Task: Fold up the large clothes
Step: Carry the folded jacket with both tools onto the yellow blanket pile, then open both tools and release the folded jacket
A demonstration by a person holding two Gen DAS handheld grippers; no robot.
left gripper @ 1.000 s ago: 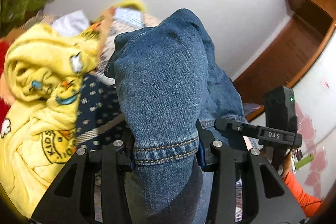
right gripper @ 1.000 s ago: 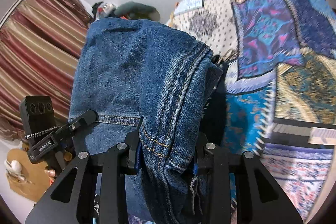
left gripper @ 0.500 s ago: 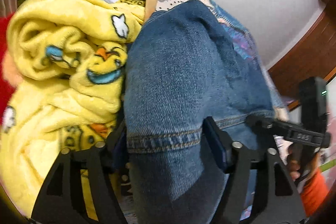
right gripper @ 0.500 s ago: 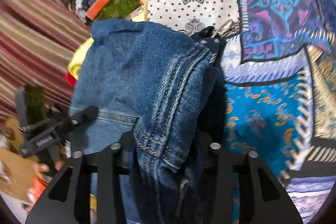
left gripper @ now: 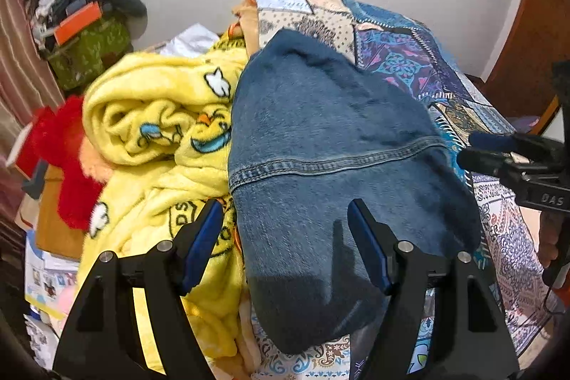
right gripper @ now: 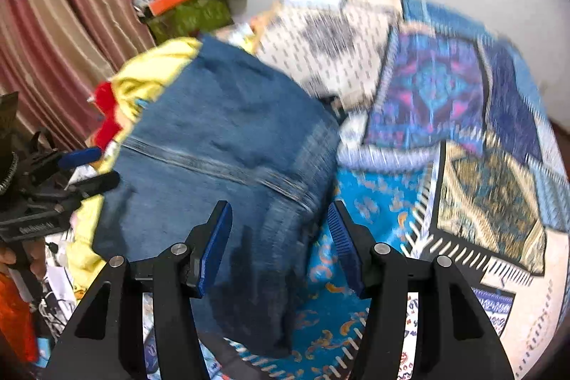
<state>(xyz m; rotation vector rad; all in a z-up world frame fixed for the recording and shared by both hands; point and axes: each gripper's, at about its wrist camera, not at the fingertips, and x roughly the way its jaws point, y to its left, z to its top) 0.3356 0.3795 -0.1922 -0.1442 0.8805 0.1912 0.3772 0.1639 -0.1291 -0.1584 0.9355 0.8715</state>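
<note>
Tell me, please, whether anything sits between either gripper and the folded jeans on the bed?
Nothing visible does. The folded jeans lie directly ahead of the left gripper and of the right gripper, whose jaws are opening with denim between them. The yellow blanket lies beside the jeans, not in front.

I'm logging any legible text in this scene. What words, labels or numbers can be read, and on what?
"DAS": on the right gripper, as the left wrist view shows it.
"DS": partial black print on the yellow blanket.
White label on the left gripper: too blurred to read.
Jeans: no text.
</note>
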